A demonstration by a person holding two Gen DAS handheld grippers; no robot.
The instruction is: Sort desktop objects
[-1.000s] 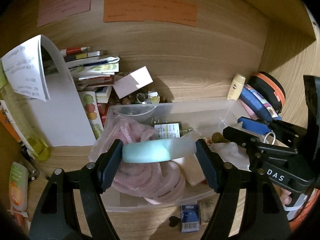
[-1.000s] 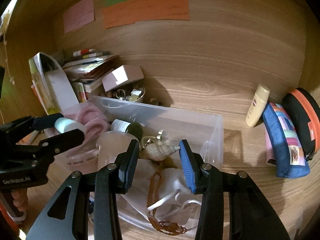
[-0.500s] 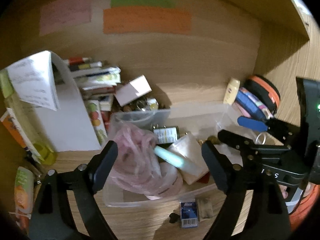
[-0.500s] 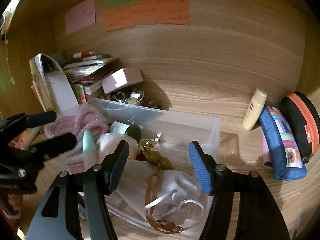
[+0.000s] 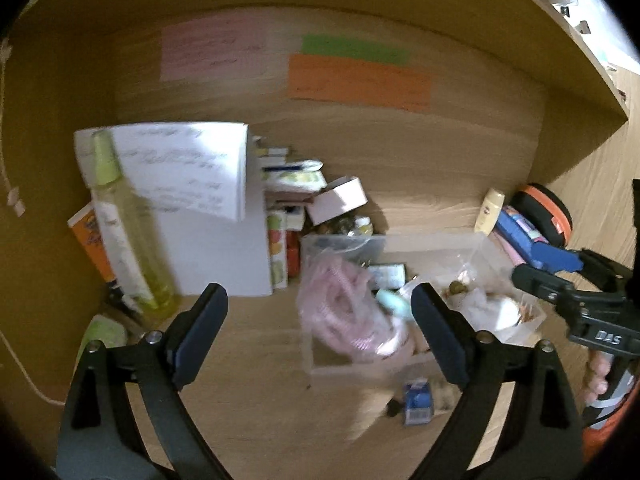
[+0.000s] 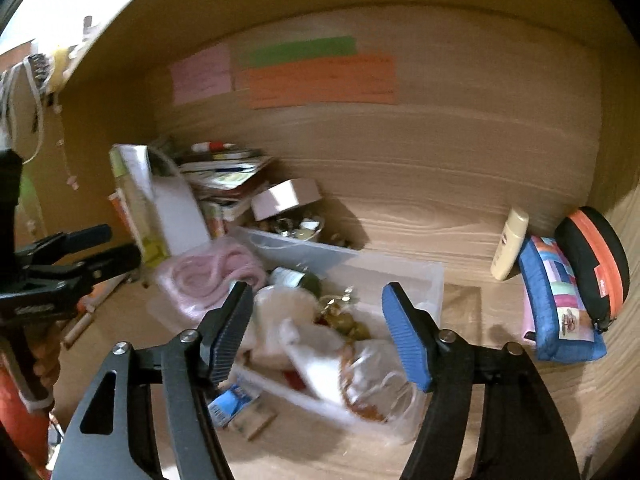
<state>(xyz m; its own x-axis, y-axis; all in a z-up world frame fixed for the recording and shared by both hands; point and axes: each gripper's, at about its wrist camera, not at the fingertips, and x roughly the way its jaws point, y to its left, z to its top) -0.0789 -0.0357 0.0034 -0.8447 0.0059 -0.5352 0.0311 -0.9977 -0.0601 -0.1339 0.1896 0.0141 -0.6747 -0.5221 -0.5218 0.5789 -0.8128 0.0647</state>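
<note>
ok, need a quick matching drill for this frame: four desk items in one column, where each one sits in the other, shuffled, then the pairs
Items
1. pink coiled cord
2. cream lotion bottle
3. small blue box
4. yellow-green spray bottle

Places
A. on the desk just outside the clear bin's front wall
B. leaning on the back wall, beside the blue patchwork pouch
C. inside the clear bin, at its left end
D. upright at far left, in front of the white papers

Pairs: 1-C, 2-B, 3-A, 4-D
</note>
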